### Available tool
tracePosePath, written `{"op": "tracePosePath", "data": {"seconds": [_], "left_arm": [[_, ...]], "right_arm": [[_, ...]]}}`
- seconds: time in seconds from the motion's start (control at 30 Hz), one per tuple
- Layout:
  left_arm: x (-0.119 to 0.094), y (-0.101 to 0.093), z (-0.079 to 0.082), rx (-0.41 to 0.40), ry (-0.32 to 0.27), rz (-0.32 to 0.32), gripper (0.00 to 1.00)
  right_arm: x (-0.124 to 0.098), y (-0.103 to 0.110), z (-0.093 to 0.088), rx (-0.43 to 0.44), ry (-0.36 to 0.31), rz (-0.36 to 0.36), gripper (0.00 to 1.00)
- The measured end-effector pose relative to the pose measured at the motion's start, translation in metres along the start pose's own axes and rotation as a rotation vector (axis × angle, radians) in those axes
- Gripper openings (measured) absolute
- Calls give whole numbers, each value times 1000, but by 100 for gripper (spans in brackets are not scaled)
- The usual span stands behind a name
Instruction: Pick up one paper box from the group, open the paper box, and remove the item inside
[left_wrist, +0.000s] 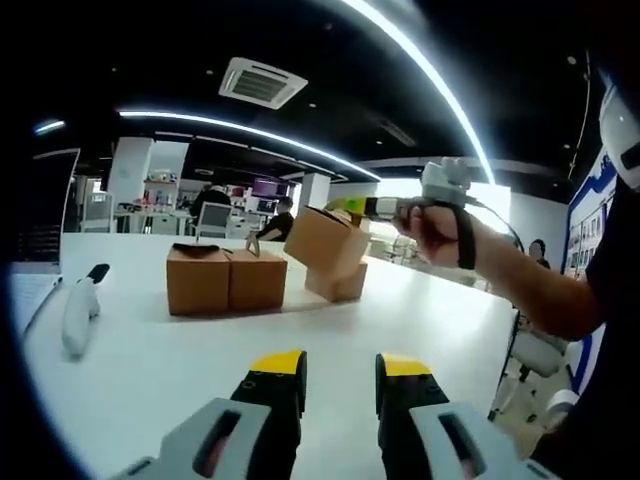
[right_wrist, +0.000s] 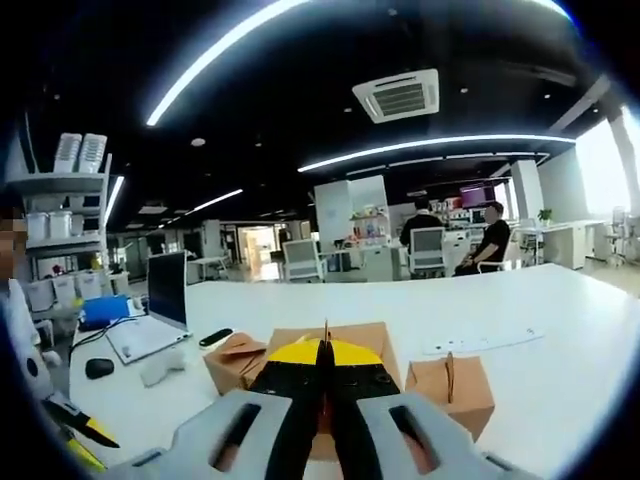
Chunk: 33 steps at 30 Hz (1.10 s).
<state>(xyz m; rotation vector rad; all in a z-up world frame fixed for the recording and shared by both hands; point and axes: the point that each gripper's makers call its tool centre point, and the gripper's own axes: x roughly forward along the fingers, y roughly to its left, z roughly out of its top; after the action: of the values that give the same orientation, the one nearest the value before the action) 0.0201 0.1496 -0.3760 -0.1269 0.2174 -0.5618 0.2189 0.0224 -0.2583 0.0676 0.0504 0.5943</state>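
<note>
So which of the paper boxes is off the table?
The tilted box, held up by the right hand-held gripper. The other boxes rest flat on the table.

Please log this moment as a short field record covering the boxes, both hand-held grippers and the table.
held box: brown paper box, lifted off the table and tilted, pinched at its top
right hand-held gripper: jaws closed on the held box's top edge; seen from the side in the left gripper view
left hand-held gripper: jaws apart, holding nothing, low over the table
boxes on table: two side by side, one more behind the held box
table: white
</note>
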Motion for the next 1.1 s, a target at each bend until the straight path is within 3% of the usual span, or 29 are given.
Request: {"op": "tracePosePath", "data": {"seconds": [0.73, 1.1], "left_arm": [[-8, -1, 1, 18, 6, 22, 29], [-8, 1, 4, 16, 4, 34, 29]], "right_arm": [[-17, 17, -7, -15, -3, 37, 2], [-21, 23, -14, -23, 13, 102, 2]]}}
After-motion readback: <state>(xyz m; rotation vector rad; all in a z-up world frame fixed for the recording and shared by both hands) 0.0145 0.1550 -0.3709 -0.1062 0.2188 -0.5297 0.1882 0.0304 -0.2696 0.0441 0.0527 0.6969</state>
